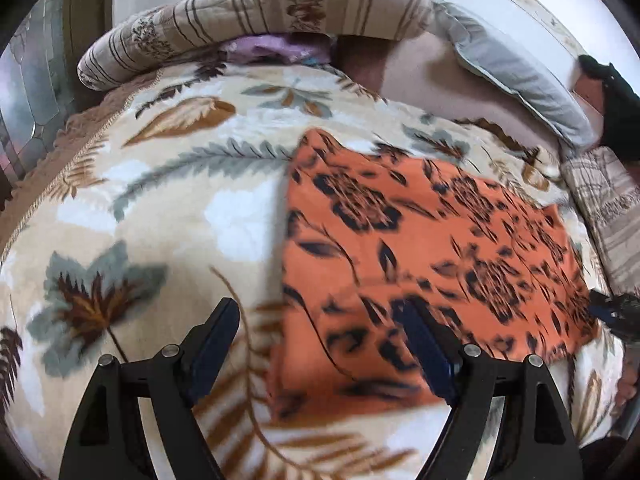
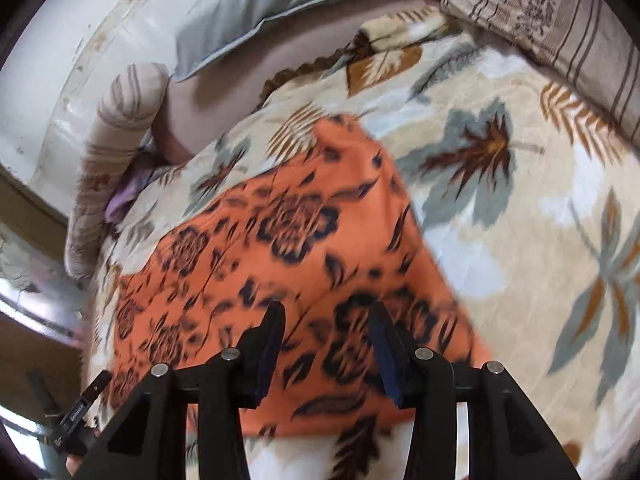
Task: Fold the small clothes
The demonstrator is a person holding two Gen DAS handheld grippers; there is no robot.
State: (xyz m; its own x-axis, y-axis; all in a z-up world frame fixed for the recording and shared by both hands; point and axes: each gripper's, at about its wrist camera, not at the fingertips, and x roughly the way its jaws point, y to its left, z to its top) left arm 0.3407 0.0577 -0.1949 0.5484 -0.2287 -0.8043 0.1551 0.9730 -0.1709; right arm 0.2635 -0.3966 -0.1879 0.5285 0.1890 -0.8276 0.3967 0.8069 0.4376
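Orange cloth [image 1: 420, 248] lies flat on the blanket [image 1: 160, 208]; right claw [image 2: 326, 312], half-open and empty, hovers over its near edge, left claw [image 1: 320, 312] wide at its side edge

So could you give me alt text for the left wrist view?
An orange cloth with dark flower print lies flat on a cream leaf-patterned blanket. The open left tool hangs above its near edge, holding nothing.

one orange garment [image 1: 420, 240] – one blanket [image 1: 180, 220] – two pillows [image 1: 248, 12]
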